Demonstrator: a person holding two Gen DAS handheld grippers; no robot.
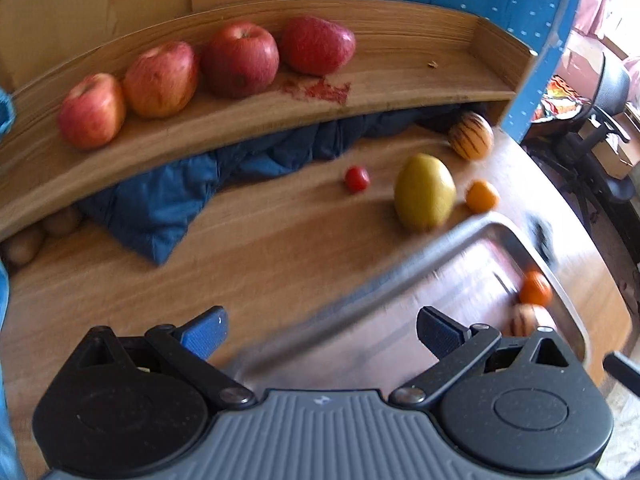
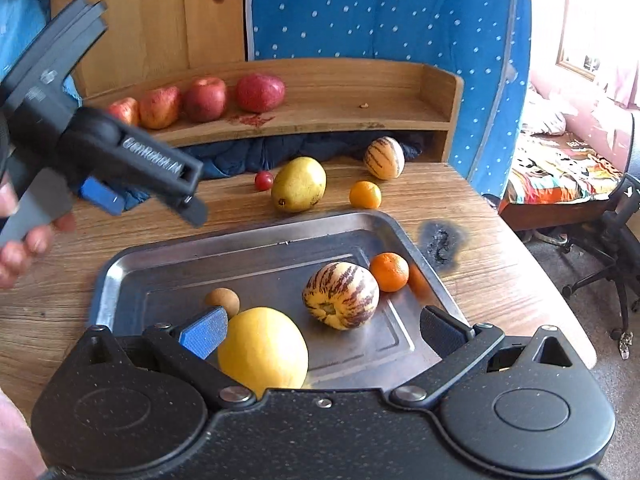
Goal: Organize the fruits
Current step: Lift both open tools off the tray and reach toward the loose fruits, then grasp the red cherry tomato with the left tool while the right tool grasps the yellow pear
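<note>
A steel tray lies on the wooden table. In it are a big yellow fruit, a striped pepino melon, a tangerine and a small brown fruit. My right gripper stands open over the tray's near end, the yellow fruit against its left pad. My left gripper is open and empty above the tray's rim. In the right wrist view the left gripper hangs at the left, held by a hand. Loose beyond the tray: yellow-green fruit, cherry tomato, small orange, second striped melon.
Several red apples line a raised wooden shelf at the back, with a blue cloth bunched under it. A dark burn mark lies right of the tray. The table edge and an office chair are at the right.
</note>
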